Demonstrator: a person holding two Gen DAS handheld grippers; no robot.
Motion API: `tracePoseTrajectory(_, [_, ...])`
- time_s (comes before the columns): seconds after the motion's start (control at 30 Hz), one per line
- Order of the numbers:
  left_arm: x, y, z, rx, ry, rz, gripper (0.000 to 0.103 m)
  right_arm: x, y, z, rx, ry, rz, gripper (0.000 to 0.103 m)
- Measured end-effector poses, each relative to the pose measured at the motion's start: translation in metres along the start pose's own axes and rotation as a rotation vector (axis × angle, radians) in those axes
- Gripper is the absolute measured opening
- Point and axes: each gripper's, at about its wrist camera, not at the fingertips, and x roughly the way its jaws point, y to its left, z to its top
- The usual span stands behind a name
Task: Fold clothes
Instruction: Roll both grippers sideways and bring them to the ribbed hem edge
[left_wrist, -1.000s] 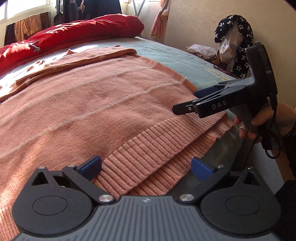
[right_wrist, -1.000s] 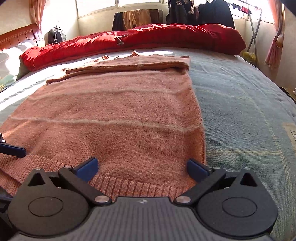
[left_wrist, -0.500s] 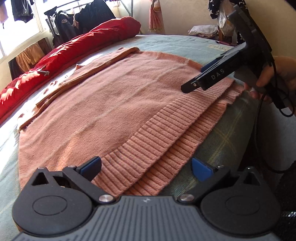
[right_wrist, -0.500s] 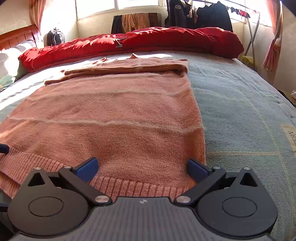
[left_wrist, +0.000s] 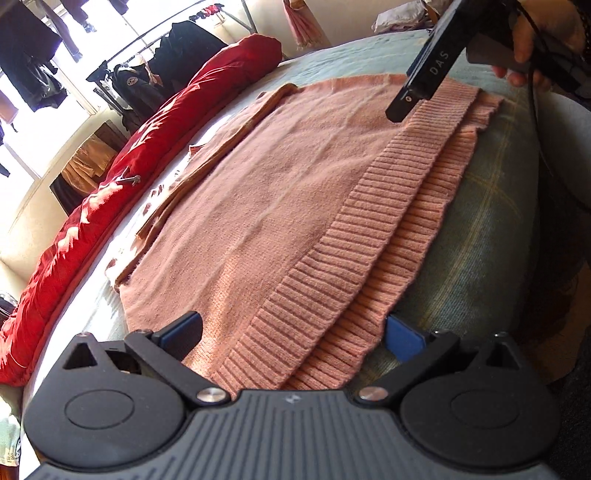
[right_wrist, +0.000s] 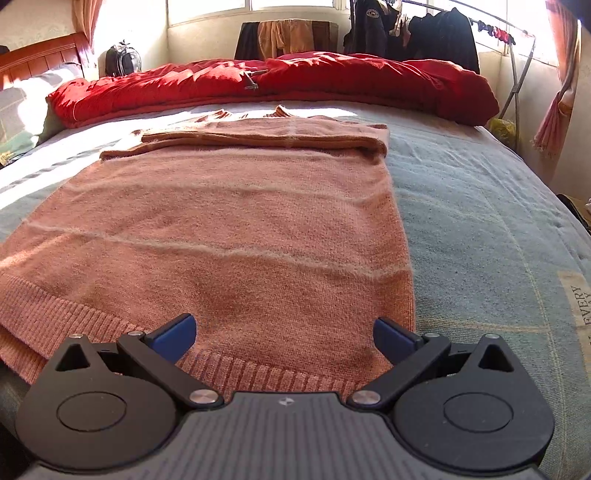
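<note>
On the blue-grey bedspread (right_wrist: 480, 229), a pink knitted sweater (right_wrist: 229, 236) is being approached at its ribbed hem (left_wrist: 332, 280) by two hand-held grippers.

Across the near corner of the hem, the left gripper (left_wrist: 291, 338) is being held with its jaws spread wide, nothing between its blue pads (left_wrist: 402, 338). Over the opposite hem corner, the right gripper (right_wrist: 284, 334) is likewise being held wide open and empty. A red quilt (right_wrist: 280, 85) is being seen along the far side, beyond the sweater's folded-in sleeves (right_wrist: 266, 138).
</note>
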Motion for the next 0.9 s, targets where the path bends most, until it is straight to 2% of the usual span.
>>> tracePoseTrajectory(0.23, [0.013, -0.022, 0.030, 0.097, -0.069, 0.013, 0.102, -0.027, 0.040, 0.036, -0.235, -0.091, 0.118, 0.103])
tracePoseTrajectory(0.4, [0.016, -0.030, 0.038, 0.144, -0.097, 0.026, 0.102, -0.028, 0.076, 0.045, -0.466, -0.026, 0.143, 0.103])
tracePoseTrajectory(0.53, [0.012, -0.019, 0.023, 0.134, -0.067, 0.068, 0.102, -0.033, 0.095, 0.025, -0.683, 0.008, 0.156, 0.103])
tracePoseTrajectory(0.63, [0.010, -0.007, 0.013, 0.081, -0.042, 0.089, 0.102, -0.041, 0.104, 0.013, -0.739, 0.008, 0.232, 0.103])
tracePoseTrajectory(0.7, [0.007, 0.001, 0.014, 0.020, -0.051, 0.075, 0.102, -0.045, 0.112, 0.006, -0.778, -0.001, 0.269, 0.103])
tracePoseTrajectory(0.8, [0.003, 0.005, 0.020, 0.001, -0.076, 0.096, 0.102, -0.041, 0.137, -0.004, -0.855, -0.015, 0.254, 0.103])
tracePoseTrajectory(0.9, [0.001, 0.005, 0.025, 0.022, -0.090, 0.119, 0.102, -0.028, 0.163, -0.014, -0.913, -0.020, 0.180, 0.103])
